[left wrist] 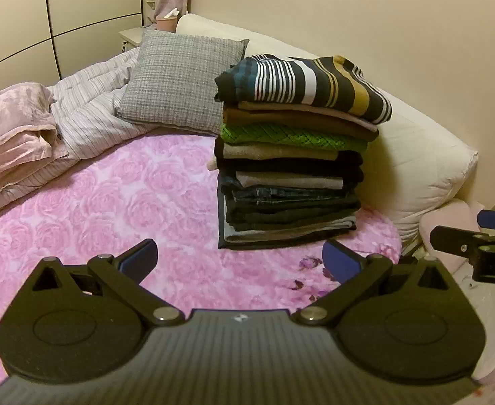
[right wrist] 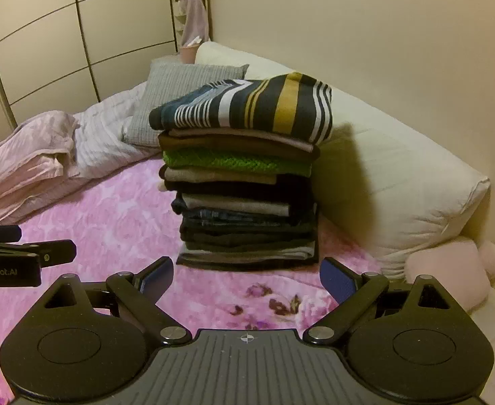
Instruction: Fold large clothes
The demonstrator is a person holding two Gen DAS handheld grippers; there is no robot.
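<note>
The stack [left wrist: 289, 155] of folded clothes stands on the pink blanket [left wrist: 95, 209], its far side close against the white pillow [left wrist: 426, 155], most likely so the pillow can brace a pile this tall. On top lies the striped sweater [left wrist: 308, 82], folded and overhanging the layers below on the pillow side; under it come brown, green, beige, black and denim pieces, squared up fairly evenly, with what looks like a dark flat board at the very bottom, perhaps a base to keep the pile square. Both grippers hang short of the stack, holding nothing: the left gripper [left wrist: 239, 258] has its jaws spread wide over bare blanket, and the right gripper [right wrist: 247, 278] likewise stands released, its blue pads well apart. No unfolded garment lies between them, so in my judgement a fold has just been finished and the hands are free for the next piece. Beyond the stack a grey cushion [left wrist: 180, 77] leans toward the wall, and a crumpled striped duvet [left wrist: 89, 101] is pushed to the far edge, presumably to clear folding room. In the right wrist view the left gripper's side reads "enRobot.AI", its start cut off; in the left view the right gripper shows only "DA".
</note>
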